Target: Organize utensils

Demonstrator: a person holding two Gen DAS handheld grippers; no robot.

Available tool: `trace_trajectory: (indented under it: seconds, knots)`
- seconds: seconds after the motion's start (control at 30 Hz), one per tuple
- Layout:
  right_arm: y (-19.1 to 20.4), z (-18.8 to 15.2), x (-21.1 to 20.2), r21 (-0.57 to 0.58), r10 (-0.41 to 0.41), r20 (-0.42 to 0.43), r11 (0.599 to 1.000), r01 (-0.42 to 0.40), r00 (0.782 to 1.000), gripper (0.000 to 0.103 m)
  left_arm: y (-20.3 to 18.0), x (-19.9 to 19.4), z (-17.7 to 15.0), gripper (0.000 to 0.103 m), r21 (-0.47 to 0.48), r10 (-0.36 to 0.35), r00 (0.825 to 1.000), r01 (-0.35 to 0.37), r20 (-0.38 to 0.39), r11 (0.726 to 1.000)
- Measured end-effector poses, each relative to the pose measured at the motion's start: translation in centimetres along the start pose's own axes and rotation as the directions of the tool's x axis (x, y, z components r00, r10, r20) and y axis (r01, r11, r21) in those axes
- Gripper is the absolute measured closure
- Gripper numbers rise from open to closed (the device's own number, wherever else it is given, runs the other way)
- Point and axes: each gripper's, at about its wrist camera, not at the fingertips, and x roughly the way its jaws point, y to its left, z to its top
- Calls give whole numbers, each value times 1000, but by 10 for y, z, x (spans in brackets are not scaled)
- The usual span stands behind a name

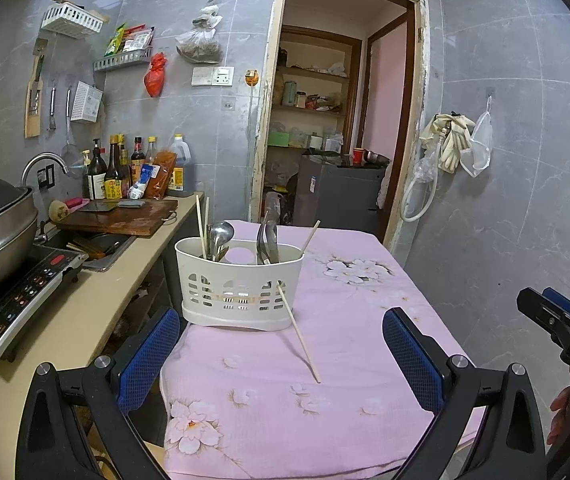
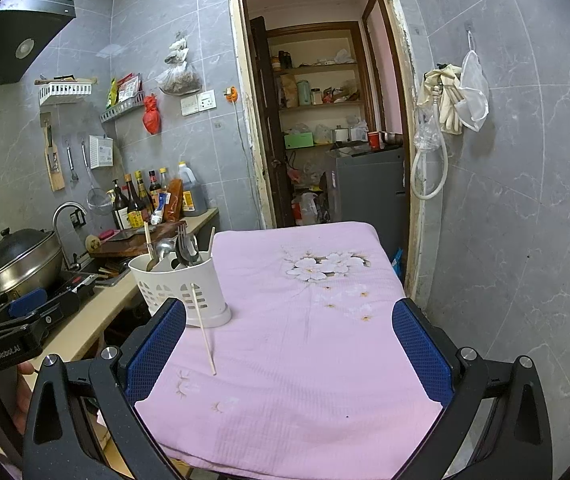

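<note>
- Currently, left wrist view: white utensil caddy (image 1: 241, 284) sits at the left edge of the table on the pink floral cloth (image 1: 345, 344), just beside the kitchen counter (image 1: 97, 304).
- Inside the caddy: spoon (image 1: 221, 236) and two chopsticks (image 1: 202, 224) in the left compartment, dark utensils (image 1: 269, 240) plus one chopstick on the right.
- One loose chopstick (image 1: 299, 332) leans on the caddy's front wall, its near tip resting on the cloth.
- Loose chopstick looks light, stiff and thin, probably slippery. Best pinched mid-shaft, where it's clear of the cloth. Soft cloth may give under the pads.
- Left gripper (image 1: 281, 360): jaws spread wide, holding nothing, touching nothing; caddy and stick lie ahead between the fingers.
- Right gripper (image 1: 557, 320) visible at the right edge, hand on it.
- Right wrist view: caddy (image 2: 181, 288) far left; leaning chopstick (image 2: 204, 332) just inside the left finger's line.
- Right gripper (image 2: 289, 356): wide open, empty, above the near cloth, well apart from the stick.
- Left gripper (image 2: 25, 316) shows at the left edge over the counter; from this view I cannot tell its opening.
</note>
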Motion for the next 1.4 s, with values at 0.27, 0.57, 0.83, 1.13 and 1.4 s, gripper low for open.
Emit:
trace_trajectory:
  seconds: [0.27,0.57,0.83,1.13,1.4]
  knots:
    - [0,0,0,-1,1,0,1000,-1,1000,2,1,0,1,1,-1,1,1000,-1,1,1000]
    - [1,0,-1,-1,1,2,1000,-1,1000,1,1,0,0,1,0,2,1000,-2,1,1000]
    - [1,-1,-1,-1,5,-3,1000,-5,1000,1,3,0,1,1,-1,2,1000,-2,-2,1000]
    - [3,-1,-1,-2,7,-4,1000,-7,1000,1,4,-1,2,1,-2,4,1000,-4,-1,1000]
    - [4,-1,-1,-2,5,-3,1000,-5,1000,1,5,-1,2,1,-2,4,1000,-4,-1,1000]
